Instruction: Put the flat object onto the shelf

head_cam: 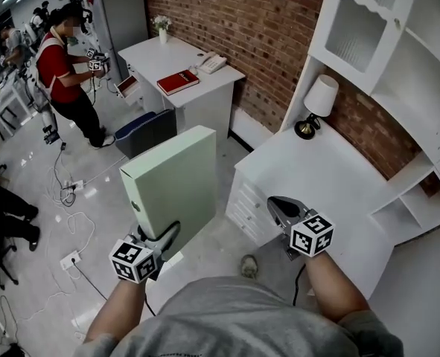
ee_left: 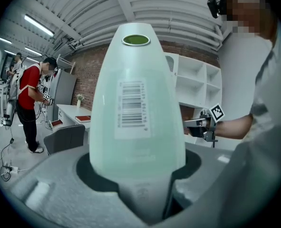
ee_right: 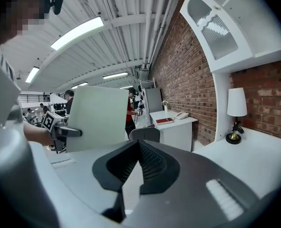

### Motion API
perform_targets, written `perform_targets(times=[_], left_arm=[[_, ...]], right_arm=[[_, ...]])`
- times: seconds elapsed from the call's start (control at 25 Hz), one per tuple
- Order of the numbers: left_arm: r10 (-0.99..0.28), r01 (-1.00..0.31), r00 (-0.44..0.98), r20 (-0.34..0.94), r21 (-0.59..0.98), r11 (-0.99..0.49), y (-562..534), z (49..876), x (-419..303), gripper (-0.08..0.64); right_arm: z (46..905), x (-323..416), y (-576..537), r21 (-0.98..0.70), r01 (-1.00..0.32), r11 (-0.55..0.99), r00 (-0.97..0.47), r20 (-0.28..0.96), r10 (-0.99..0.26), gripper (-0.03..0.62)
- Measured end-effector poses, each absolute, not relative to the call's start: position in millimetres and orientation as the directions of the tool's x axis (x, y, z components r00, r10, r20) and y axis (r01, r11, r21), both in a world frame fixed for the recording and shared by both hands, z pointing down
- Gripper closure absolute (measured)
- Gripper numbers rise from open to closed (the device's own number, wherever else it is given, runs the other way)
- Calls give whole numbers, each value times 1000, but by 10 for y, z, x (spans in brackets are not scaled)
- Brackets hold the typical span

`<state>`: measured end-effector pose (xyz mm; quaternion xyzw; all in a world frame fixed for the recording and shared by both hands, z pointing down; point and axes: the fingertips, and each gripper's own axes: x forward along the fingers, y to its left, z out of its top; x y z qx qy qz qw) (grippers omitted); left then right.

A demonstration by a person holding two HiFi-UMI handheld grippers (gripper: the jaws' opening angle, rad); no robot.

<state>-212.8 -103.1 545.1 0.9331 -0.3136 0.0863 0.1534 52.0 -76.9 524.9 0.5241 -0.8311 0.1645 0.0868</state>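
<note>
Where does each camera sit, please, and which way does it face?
Head view: on the person's head, looking steeply down at the desk; the torso, left tool and right tool show.
Left gripper view: on the left tool, looking along jaws shut on the folder; the right forearm shows.
Right gripper view: on the right tool, looking along shut, empty jaws toward the brick wall; the left hand shows.
Shared: all three show the folder.

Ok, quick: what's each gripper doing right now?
Left gripper: shut on the pale green file box.
Right gripper: shut, empty.
</note>
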Motion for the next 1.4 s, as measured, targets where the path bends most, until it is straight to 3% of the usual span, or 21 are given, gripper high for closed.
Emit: perform_targets(times=[0.48,0.76,1.4], left_arm=[[-718,-762,647,257,240,-601,-1716,5329,-1070,279],[-752,-798,602,267,215,-563,-2062,5262,-884,279],[-680,-709,704,207,146,-689,-3103,4983,-1258,281]], right_arm=[[5183,1657,-2011,-195,-798,570,-603,284,-746,583],[5214,1837,-2464,-214,-762,611,-647,274,-711,581],[4878,1546,-3204,-145,-857,494,-514,249,-821,582]])
